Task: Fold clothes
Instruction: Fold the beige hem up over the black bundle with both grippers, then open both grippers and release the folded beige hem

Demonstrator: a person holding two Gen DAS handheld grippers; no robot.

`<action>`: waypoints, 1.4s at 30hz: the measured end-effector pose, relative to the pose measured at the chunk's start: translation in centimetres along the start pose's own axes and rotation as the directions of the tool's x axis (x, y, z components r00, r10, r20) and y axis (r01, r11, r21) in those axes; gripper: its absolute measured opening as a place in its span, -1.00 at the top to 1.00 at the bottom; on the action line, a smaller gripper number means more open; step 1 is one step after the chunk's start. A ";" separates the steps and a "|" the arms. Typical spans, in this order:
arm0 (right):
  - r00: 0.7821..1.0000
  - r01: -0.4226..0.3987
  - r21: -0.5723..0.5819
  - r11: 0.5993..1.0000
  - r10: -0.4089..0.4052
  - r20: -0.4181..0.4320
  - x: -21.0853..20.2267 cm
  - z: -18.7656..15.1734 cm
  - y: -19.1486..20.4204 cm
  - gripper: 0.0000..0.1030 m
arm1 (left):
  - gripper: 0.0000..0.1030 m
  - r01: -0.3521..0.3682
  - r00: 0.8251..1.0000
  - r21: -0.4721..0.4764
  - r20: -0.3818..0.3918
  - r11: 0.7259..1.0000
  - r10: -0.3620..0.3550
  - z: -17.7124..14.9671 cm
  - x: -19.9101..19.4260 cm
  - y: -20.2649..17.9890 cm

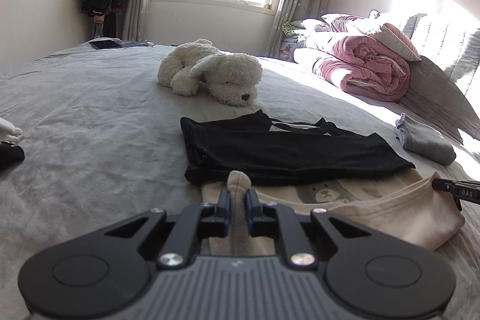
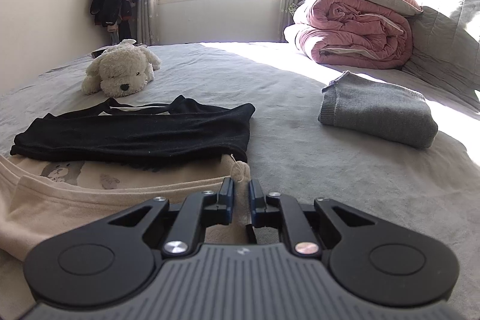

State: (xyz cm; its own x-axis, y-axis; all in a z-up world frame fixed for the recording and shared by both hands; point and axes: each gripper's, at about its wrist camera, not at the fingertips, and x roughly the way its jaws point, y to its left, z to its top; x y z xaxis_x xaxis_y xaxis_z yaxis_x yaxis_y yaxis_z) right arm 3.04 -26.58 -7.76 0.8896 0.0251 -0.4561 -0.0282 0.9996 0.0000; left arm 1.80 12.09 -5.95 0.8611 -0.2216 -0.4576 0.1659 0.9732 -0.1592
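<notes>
Two grippers are each pinching a corner of the same cream garment (image 1: 375, 209), and that matched hold is what a fold wants: with both ends of one edge caught, the edge can travel as a straight line instead of sagging in the middle. The left gripper (image 1: 238, 198) is closing its fingers almost together on a bunched nub of cream cloth that is sticking up between them. The right gripper (image 2: 241, 189) is doing the same on the opposite corner, where a knotted bit of string seems to be dangling (the view is soft there, so I would not swear to what it is). Neither is gaping; only the thickness of the fabric is keeping the fingers apart.

Between the two holds the cream garment is lying on the bed (image 1: 90, 116), its printed bear face showing and one edge already doubled over toward the camera. A black garment (image 2: 132, 137) is lying across its far part, overlapping it, so lifting the cream edge is likely to drag the black one unless the pull is kept low and short.

Farther out, a grey knit (image 2: 378, 113) is sitting folded well to the right, which suggests where finished pieces are going. A white plush dog (image 1: 210, 71) is resting beyond the clothes.
</notes>
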 end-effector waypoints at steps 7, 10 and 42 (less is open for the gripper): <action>1.000 0.004 0.001 1.000 -0.004 -0.007 0.0 0.4 -0.1 0.89 | 0.80 0.004 1.000 -0.025 -0.010 1.000 -0.005 0.1 0.4 0.3; 0.999 -0.020 0.008 1.000 0.020 -0.042 0.0 0.4 0.0 0.76 | 0.80 0.001 0.999 -0.022 -0.033 1.000 -0.002 0.0 0.9 0.2; 0.991 0.077 -0.048 0.996 -0.071 0.112 0.6 1.0 1.1 0.86 | 0.80 -0.069 0.996 -0.068 0.059 0.995 0.073 0.3 1.5 0.9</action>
State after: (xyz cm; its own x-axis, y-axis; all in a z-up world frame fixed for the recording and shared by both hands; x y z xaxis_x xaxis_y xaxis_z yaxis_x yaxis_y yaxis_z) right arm 3.97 -25.46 -7.10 0.9346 -0.0451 -0.3528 0.0188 0.9968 -0.0777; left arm 3.34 12.60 -6.54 0.8977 -0.1456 -0.4159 0.0725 0.9798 -0.1864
